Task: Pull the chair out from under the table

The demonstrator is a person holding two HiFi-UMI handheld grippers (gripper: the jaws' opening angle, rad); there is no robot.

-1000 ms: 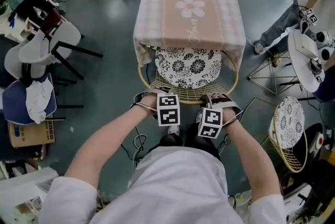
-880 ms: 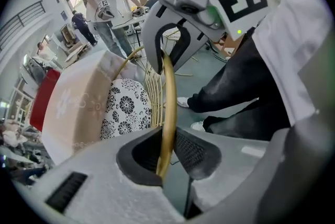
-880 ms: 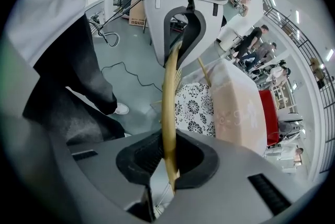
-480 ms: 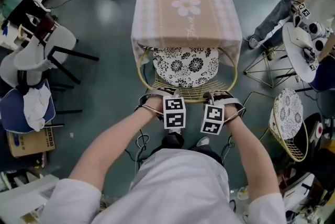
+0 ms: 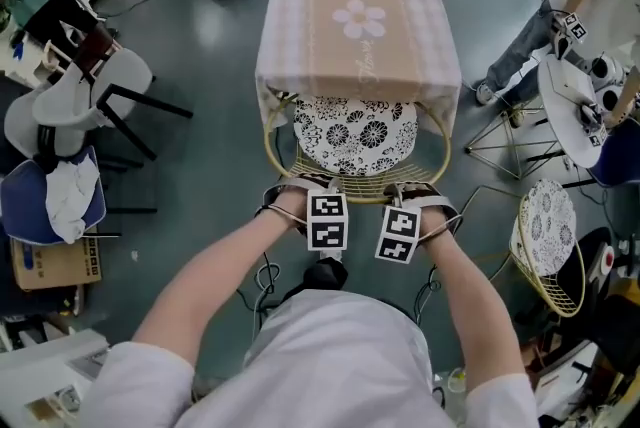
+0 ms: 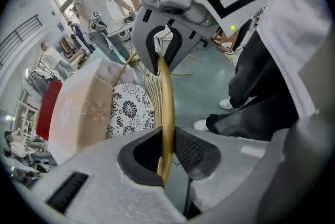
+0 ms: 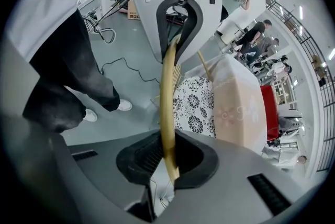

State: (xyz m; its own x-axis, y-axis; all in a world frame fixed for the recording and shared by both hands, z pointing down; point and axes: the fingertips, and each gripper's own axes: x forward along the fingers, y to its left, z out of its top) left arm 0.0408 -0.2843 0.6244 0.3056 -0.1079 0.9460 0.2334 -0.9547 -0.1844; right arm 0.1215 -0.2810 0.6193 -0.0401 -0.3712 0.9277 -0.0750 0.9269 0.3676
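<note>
A gold wire chair (image 5: pixel 355 188) with a black-and-white flowered cushion (image 5: pixel 355 134) stands partly under the small table (image 5: pixel 300 26), which wears a pink checked cloth. Its seat front is hidden beneath the cloth. My left gripper (image 5: pixel 318 191) is shut on the chair's back rim (image 6: pixel 166 108), left of its middle. My right gripper (image 5: pixel 402 194) is shut on the same rim (image 7: pixel 167 97), a hand's width to the right. In the left gripper view the gold rim runs between the pads (image 6: pixel 194 152) of that gripper (image 6: pixel 166 154). The right gripper (image 7: pixel 168 157) shows the same.
A white chair (image 5: pixel 90 96), a blue seat with a cloth (image 5: pixel 55 196) and a cardboard box (image 5: pixel 55 261) stand at the left. A second gold wire chair (image 5: pixel 550 236) and a wire-legged stand (image 5: pixel 510 141) are at the right. My feet (image 5: pixel 325 271) and cables lie behind the chair.
Both grippers keep their hold on the chair's back rim in the same spots. Only the head view has shifted a little.
</note>
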